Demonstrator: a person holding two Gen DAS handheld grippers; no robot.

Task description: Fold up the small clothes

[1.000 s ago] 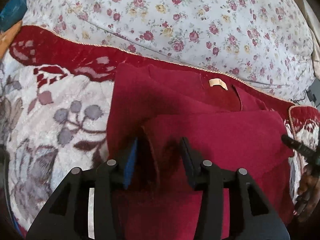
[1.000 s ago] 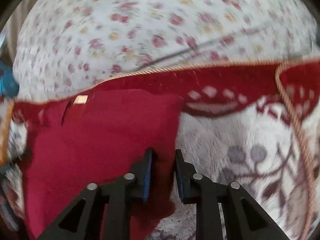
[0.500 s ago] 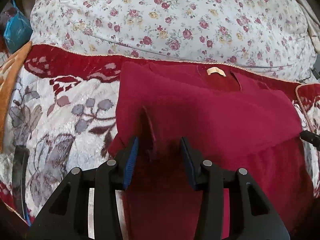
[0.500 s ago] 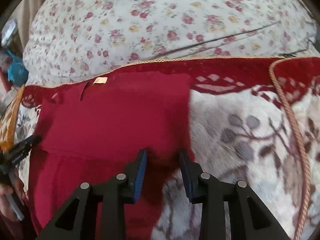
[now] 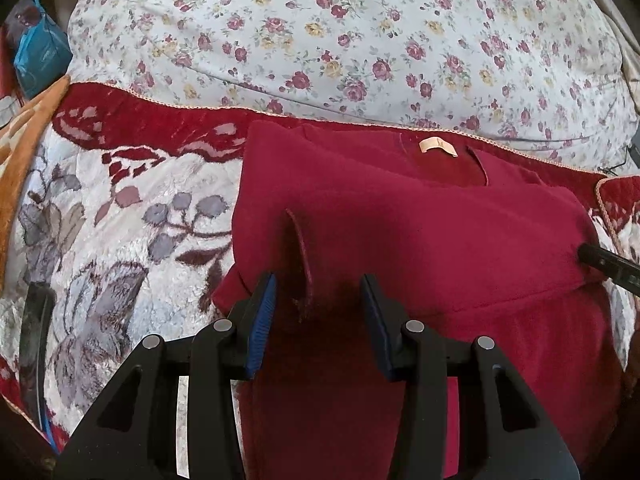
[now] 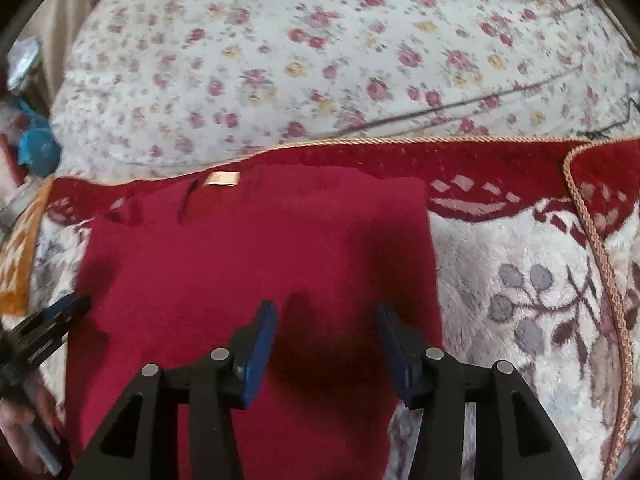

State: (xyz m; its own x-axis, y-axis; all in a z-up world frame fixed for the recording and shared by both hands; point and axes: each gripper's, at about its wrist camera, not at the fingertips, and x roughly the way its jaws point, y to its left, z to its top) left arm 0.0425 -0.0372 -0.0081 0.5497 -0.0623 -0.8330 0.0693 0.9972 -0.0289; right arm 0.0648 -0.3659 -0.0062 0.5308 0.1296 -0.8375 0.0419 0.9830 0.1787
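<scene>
A dark red garment (image 5: 400,240) lies flat on a patterned blanket, with a tan neck label (image 5: 437,146) at its far edge. A sleeve is folded across the body, and its cuff edge (image 5: 298,248) stands up between the open jaws of my left gripper (image 5: 318,312). The jaws hold nothing. In the right wrist view the same garment (image 6: 256,264) fills the middle, label (image 6: 224,178) at the top. My right gripper (image 6: 325,338) is open over the garment's right part, holding nothing. Its tip shows in the left wrist view (image 5: 608,266).
The blanket (image 5: 120,220) is red, white and grey with a gold cord edge (image 6: 596,248). A floral quilt (image 5: 340,40) rises behind the garment. An orange cloth (image 5: 24,148) and a blue bag (image 5: 38,56) sit at the far left.
Both grippers have pulled back from the garment. My right gripper has opened wide. The folded sleeve now lies released across the body.
</scene>
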